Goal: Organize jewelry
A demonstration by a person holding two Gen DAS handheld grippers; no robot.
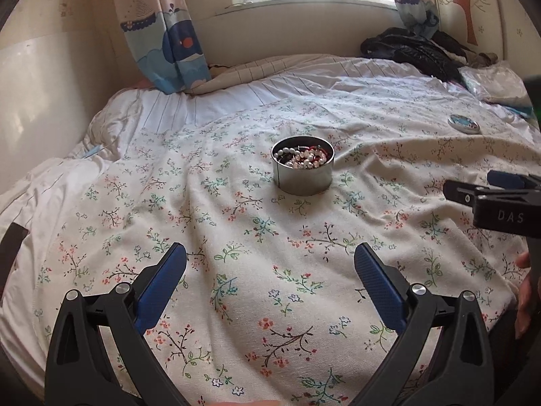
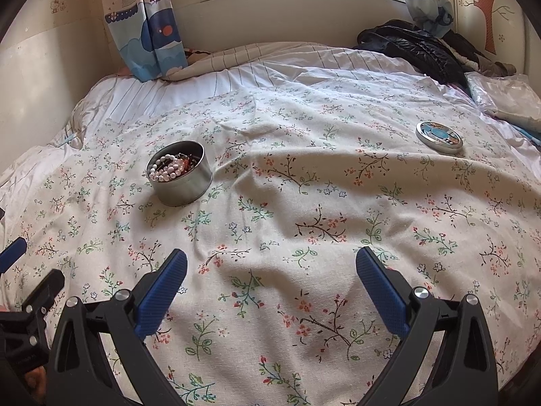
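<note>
A round silver tin [image 1: 302,169] [image 2: 180,172] stands open on the flowered bedspread, holding pearl strands and red and dark beads [image 1: 304,158] [image 2: 170,168]. Its round lid [image 1: 464,123] [image 2: 439,137], with a blue picture on top, lies flat far to the right of it. My left gripper [image 1: 270,264] hangs open over bare cloth, well short of the tin. My right gripper [image 2: 271,267] is open too, with the tin ahead to its left and the lid ahead to its right. In the left wrist view the right gripper's fingers [image 1: 473,191] enter from the right edge.
The bedspread [image 1: 257,237] [image 2: 304,203] is wrinkled and soft. Dark clothing [image 1: 416,49] [image 2: 422,47] and a clear plastic bag [image 2: 503,96] lie at the far right corner. A curtain [image 1: 162,30] hangs over the far left; a wall runs along the left side.
</note>
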